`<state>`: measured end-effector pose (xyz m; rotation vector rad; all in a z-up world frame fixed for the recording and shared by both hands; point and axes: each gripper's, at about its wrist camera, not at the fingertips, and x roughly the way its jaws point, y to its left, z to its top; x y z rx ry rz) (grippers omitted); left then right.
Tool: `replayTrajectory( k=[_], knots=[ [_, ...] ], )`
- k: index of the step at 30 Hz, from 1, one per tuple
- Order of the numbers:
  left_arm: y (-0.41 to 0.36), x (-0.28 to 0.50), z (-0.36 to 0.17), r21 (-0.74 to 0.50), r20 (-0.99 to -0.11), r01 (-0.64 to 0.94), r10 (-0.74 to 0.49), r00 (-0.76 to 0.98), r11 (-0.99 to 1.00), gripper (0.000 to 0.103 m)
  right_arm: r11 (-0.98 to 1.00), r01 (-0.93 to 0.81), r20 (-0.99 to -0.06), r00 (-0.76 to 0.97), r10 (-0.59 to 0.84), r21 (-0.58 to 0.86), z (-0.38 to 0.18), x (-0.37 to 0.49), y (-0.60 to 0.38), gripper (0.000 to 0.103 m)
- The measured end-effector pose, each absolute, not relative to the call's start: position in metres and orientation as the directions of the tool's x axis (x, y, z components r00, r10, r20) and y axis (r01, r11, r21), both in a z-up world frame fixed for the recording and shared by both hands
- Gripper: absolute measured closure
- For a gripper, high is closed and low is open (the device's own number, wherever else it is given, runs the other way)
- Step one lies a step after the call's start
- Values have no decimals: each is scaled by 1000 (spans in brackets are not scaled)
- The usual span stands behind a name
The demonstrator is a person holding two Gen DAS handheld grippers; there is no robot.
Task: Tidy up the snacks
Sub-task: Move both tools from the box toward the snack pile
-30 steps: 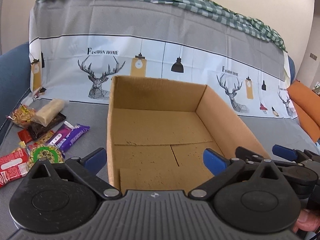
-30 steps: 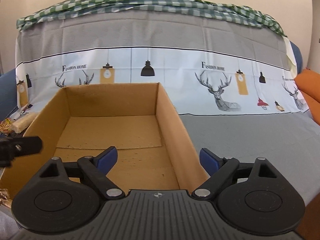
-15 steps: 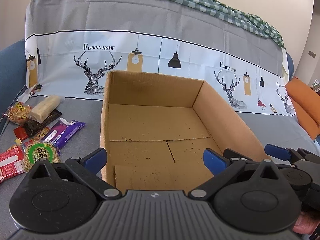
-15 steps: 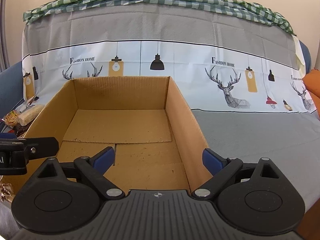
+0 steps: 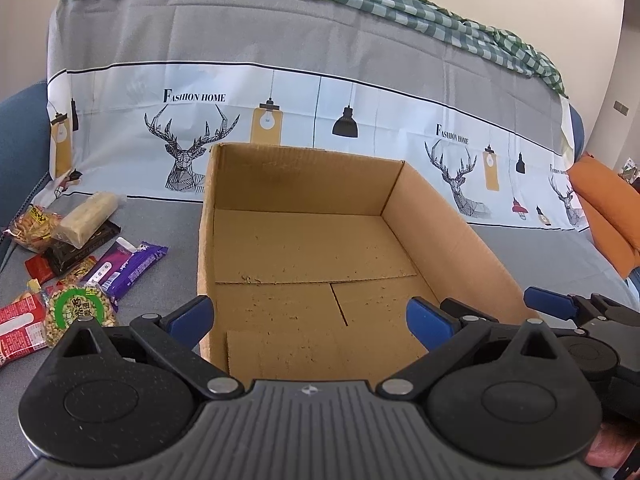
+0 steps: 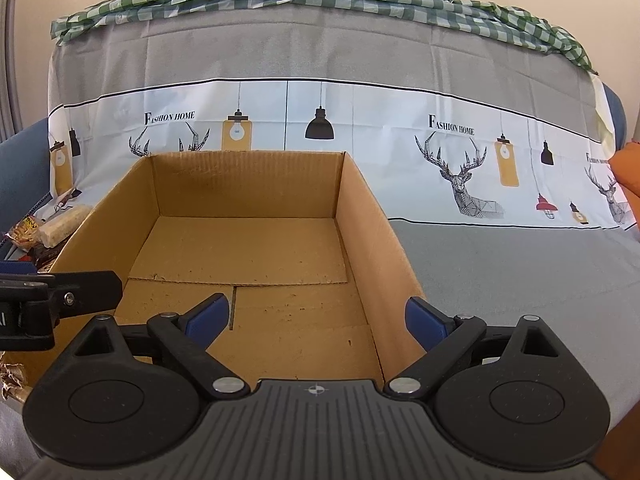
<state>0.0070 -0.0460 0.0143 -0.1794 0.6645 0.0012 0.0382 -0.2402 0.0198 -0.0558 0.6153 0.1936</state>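
An open, empty cardboard box [image 5: 448,216] sits on the grey sofa seat; it also shows in the right wrist view [image 6: 360,196]. Several snack packets lie left of it: a purple bar [image 5: 128,266], a green-labelled peanut bag [image 5: 78,312], a red packet [image 5: 18,330], a pale wafer bar [image 5: 86,218] and a dark chocolate bar [image 5: 82,250]. My left gripper [image 5: 308,316] is open and empty over the box's near edge. My right gripper [image 6: 316,320] is open and empty over the box's near right corner.
A deer-print cloth [image 5: 280,120] covers the sofa back behind the box. An orange cushion [image 5: 608,216] lies at the far right. Grey seat [image 6: 520,272] stretches right of the box. The left gripper's arm [image 6: 60,292] shows at the left of the right wrist view.
Both grippers have shifted slightly, so the box sits a little differently in both views. Jaws stay open; nothing was taken hold of.
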Motion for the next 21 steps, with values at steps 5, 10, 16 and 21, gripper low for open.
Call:
replayTrajectory(
  k=[5,10,16,21],
  knots=[
    [-48,6,15,-157,-609,-48,-59,791,986,1,979,-202,-581,797,163,-2,19,39,-240,8],
    [-48,6,15,-166,-609,-37,-73,790,985,1,980,-198,-581,798,159,-4,18,39,-240,8],
    [-48,3,17,-161,-590,-26,-75,804,987,1,978,-209,-569,805,170,-3,19,38,-239,11],
    [-44,-4,22,-132,-538,-35,-42,842,991,12,978,-207,-542,823,173,-2,26,36,-234,24]
  ],
)
